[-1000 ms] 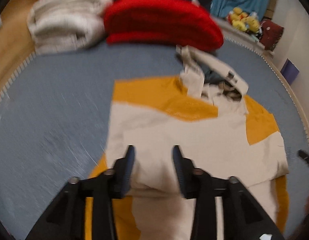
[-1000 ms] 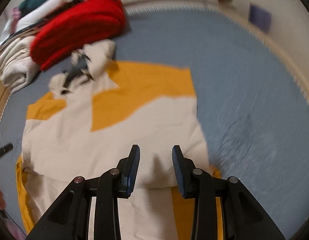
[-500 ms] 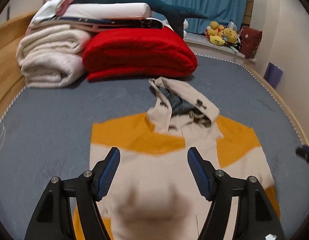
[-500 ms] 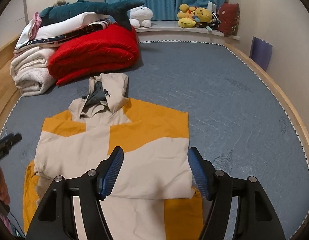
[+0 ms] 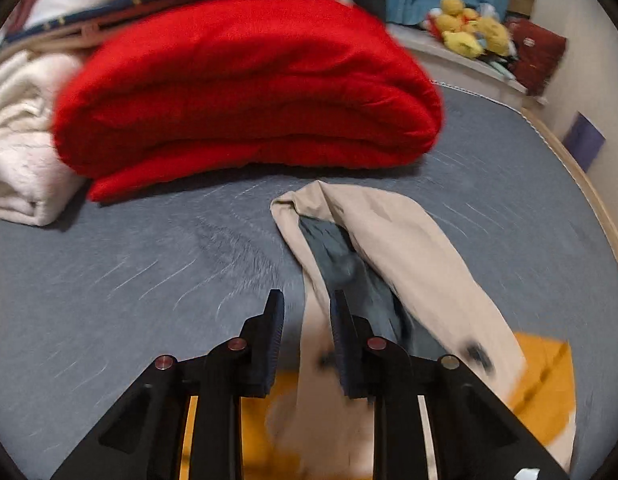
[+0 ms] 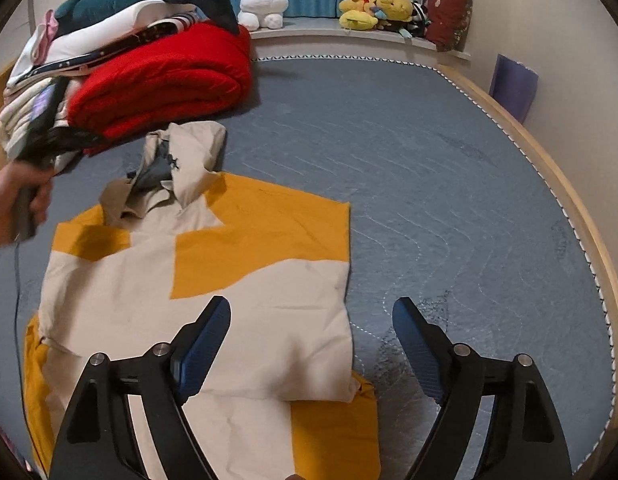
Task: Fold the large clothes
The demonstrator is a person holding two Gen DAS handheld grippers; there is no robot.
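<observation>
Both tools differ: left tool (image 5: 307, 320) nearly together beside hood (image 5: 389, 248), right tool (image 6: 311, 332) wide apart.

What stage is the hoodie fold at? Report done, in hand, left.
Done: the sleeves lie folded across the hoodie body. In hand: nothing gripped; the left hand-held gripper straddles the hood edge, jaws narrowly apart; the right hand-held gripper hovers open. Left: fold the hood in, then the body.

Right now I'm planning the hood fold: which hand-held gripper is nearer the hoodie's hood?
Left. The left hand-held gripper is at the hood, jaws narrowly apart. The right hand-held gripper hangs open over the hoodie's folded body, short of the hood.
</observation>
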